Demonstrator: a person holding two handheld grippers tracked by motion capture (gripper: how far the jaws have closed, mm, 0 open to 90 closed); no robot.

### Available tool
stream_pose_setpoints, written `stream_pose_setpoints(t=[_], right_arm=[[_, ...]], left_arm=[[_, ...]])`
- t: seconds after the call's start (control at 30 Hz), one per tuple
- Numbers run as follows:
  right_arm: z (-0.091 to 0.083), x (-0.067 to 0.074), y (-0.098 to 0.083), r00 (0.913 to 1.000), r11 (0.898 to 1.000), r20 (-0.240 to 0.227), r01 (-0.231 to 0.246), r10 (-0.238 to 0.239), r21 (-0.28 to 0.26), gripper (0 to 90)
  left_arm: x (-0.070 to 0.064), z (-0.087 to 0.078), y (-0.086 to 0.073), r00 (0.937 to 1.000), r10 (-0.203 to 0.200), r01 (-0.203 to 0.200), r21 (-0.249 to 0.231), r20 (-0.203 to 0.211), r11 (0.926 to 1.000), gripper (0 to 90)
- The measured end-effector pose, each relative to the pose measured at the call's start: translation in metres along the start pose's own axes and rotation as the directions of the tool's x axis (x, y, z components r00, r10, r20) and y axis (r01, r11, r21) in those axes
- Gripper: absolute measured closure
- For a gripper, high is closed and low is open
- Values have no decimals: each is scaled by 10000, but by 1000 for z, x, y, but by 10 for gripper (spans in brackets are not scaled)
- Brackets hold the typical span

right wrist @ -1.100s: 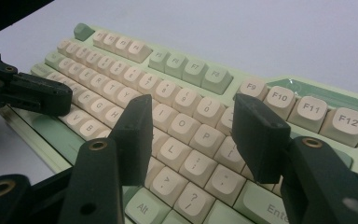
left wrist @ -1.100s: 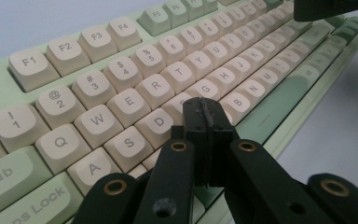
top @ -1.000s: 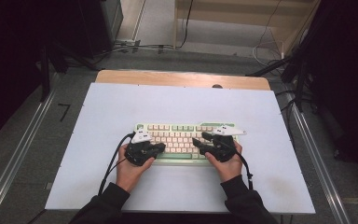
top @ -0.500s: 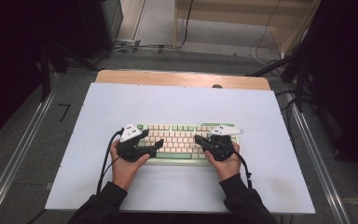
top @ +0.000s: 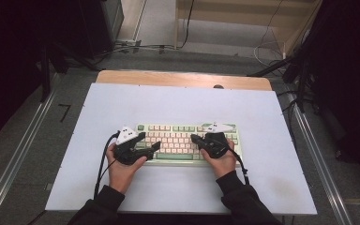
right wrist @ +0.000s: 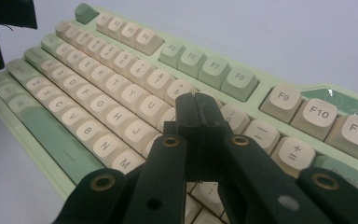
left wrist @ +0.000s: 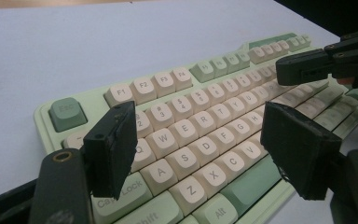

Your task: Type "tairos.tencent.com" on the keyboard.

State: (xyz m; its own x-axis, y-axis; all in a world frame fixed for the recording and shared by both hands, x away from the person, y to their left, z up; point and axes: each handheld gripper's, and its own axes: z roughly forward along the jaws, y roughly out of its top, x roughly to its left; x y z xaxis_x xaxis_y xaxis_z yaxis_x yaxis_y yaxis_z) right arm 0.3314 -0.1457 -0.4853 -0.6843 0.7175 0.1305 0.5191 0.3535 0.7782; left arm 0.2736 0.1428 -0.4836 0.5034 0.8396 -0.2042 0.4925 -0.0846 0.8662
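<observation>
A pale green keyboard (top: 178, 140) with cream keys lies on the white table (top: 122, 103), near the person's side. My left gripper (top: 150, 140) hovers over the keyboard's left end. Its jaws have just been opening and now stand wide apart with nothing between them; through the gap of this gripper (left wrist: 198, 126) I see the letter keys (left wrist: 200, 147). My right gripper (top: 193, 137) is over the keyboard's right half. In the right gripper view this gripper (right wrist: 199, 100) is shut, pads together, just above the keys below the number row. Whether the tips touch a key is hidden.
A wooden strip (top: 183, 78) borders the table's far edge. Metal rails (top: 18, 159) run along both sides. Cables lie on the floor (top: 136, 44) beyond the table. Bare white surface surrounds the keyboard on every side.
The left gripper's jaws have spread wide and that hand has shifted slightly left. The right gripper's jaws have come together. The keyboard has stayed where it was.
</observation>
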Motion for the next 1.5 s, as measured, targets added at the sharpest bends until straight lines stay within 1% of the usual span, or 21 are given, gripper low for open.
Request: stream_pose_setpoints(t=[0.4, 0.47, 0.5, 0.67, 0.73, 0.8, 0.83, 0.97, 1.07, 1.2, 1.27, 1.33, 1.43, 1.5], right_arm=[[8, 0, 2, 9997, 9994, 252, 26, -34, 344, 875], [9, 0, 2, 9994, 9987, 332, 11, -28, 500, 875], [9, -1, 1, 9996, 9986, 297, 17, -32, 521, 875], [8, 1, 2, 9996, 9988, 291, -20, 5, 493, 875], [6, 2, 3, 9998, 9995, 197, 33, -39, 312, 863], [3, 4, 4, 10000, 9999, 39, 23, -23, 164, 811], [2, 4, 4, 10000, 10000, -72, -1, 2, 53, 763], [-3, 3, 5, 9995, 9996, -249, -224, 219, -189, 598], [-5, 2, 5, 9994, 9988, -144, -329, 324, -354, 474], [-8, 2, 4, 9992, 9983, -50, -400, 398, -413, 443], [-9, 1, 3, 9992, 9985, -45, -393, 392, -377, 457], [-10, 2, 1, 9995, 9988, -101, -299, 295, -383, 560], [-12, 6, 0, 9995, 9994, -325, -69, 58, -328, 753], [-14, 9, 0, 9989, 9994, -453, 99, -114, -332, 851]], left_arm=[[2, -4, -2, 10000, -39, 39, 29, -39, 10000, 277], [3, -4, -3, 10000, -50, 51, 45, -50, 10000, 277], [2, -4, -3, 10000, -56, 56, 43, -48, 10000, 277], [2, -4, -2, 10000, -23, 23, 40, -33, 10000, 278], [2, -4, -2, 10000, -29, 29, 30, -28, 10000, 278], [3, -4, -2, 10000, -56, 56, 6, -12, 10000, 278], [3, -5, -2, 10000, -33, 33, 14, -41, 10000, 278], [4, -4, -1, 10000, -38, 38, 9, -67, 10000, 278], [4, -4, 0, 10000, -18, 18, 11, -41, 10000, 278], [4, -2, 0, 10000, 11, -11, 31, -19, 10000, 277], [3, -1, 1, 10000, 17, -17, 26, 14, 10000, 278], [3, 0, 1, 10000, 25, -25, 11, 19, 10000, 278], [3, 2, 1, 10000, 14, -14, 60, 49, 10000, 278], [3, 2, 2, 10000, 5, -5, 41, 47, 10000, 279]])
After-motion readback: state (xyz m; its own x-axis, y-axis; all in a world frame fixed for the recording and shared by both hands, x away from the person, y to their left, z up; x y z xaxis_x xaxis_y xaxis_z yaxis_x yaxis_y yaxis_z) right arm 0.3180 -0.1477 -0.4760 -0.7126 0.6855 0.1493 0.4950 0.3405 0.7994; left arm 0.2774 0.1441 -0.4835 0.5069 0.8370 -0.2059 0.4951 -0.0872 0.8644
